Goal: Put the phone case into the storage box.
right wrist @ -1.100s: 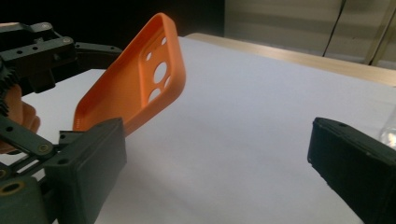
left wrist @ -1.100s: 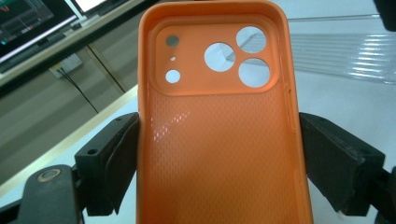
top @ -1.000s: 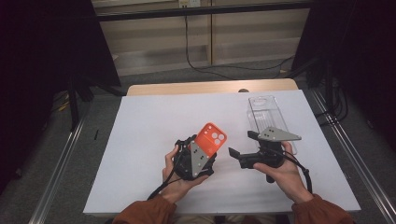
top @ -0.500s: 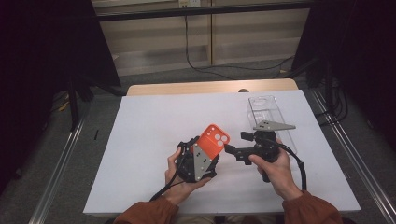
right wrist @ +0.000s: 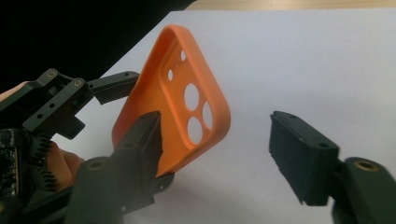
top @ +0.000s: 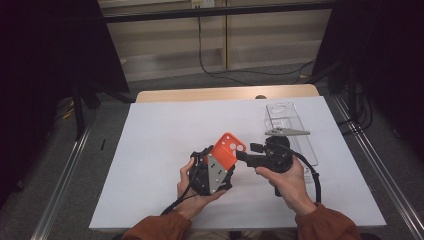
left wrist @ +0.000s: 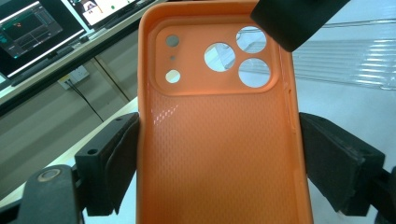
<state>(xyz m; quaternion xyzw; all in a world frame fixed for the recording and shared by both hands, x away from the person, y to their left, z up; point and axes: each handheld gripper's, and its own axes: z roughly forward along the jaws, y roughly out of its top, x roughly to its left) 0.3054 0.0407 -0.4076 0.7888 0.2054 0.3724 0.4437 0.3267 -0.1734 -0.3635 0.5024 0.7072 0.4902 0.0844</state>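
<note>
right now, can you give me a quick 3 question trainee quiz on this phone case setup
1. True or false: the left gripper clamps the orange phone case by its two long edges.
2. Which thing lies flat on the white table, beyond the right gripper? A) a clear plastic tray B) a black phone C) a red box
3. Fill in: the case's camera end has ___ large round holes.

Key:
1. True; a pad presses on each side.
2. A, the clear plastic tray.
3. Three, with two smaller holes beside them. The right gripper's jaws have just been closing, nothing gripped between them.
</note>
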